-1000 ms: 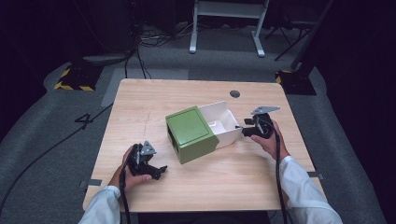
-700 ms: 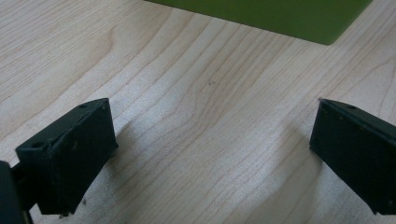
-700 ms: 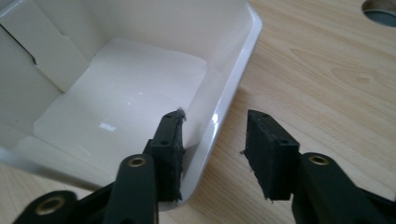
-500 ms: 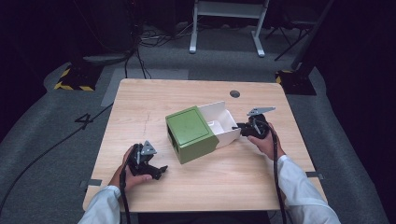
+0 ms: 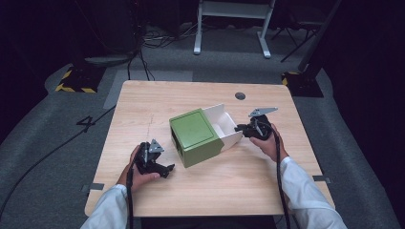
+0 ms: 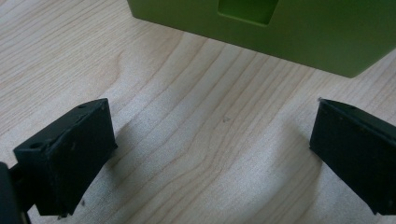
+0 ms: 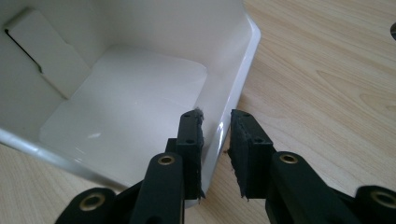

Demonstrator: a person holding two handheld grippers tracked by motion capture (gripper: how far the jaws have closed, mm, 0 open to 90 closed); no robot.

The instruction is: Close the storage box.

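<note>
The right claw (image 7: 215, 140) straddles the end wall of a white drawer (image 7: 126, 107), one jaw inside and one outside, nearly closed on the wall though a sliver of gap shows on the outer side. The drawer (image 5: 224, 125) stands partly out of a green box (image 5: 195, 136) at the middle of the wooden worktop (image 5: 157, 100). The left claw (image 5: 168, 168) rests on the worktop just beside the box's near corner, jaws wide apart and holding nothing. The step in hand looks like working the drawer in or out of its sleeve; the next move calls for a firm pinch and a straight pull or push along the sleeve, perhaps with the box steadied. Compared with a second ago, the right claw has closed in on the drawer's end wall; box and left claw are unmoved.
</note>
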